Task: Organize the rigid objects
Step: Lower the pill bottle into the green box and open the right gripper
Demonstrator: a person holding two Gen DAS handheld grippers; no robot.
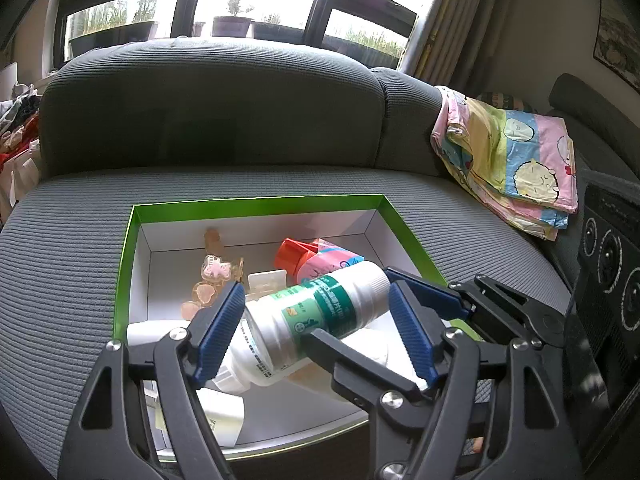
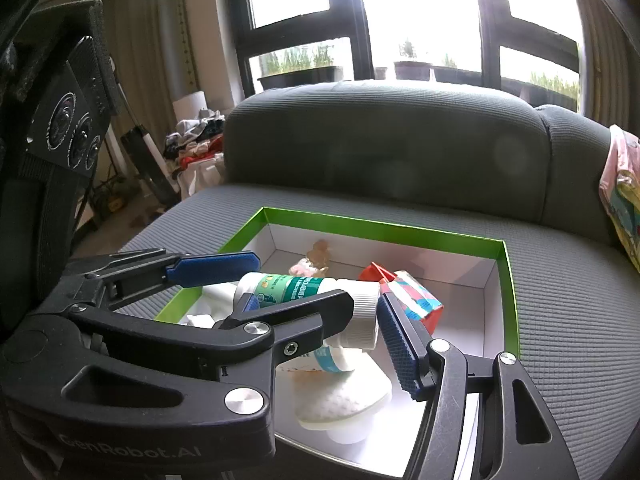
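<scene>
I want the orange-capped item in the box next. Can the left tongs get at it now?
Probably not: the white bottle lies across between the left tongs, blocking the orange-capped item, and the right tongs crowd in.

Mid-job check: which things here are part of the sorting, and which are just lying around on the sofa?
Job items:
- green-rimmed box
- white bottle with green label, between both grippers
- red-capped pink container
- pink trinkets
- white round piece

Just lying about:
- folded cartoon-print cloth
- clothes pile
- sofa
</scene>
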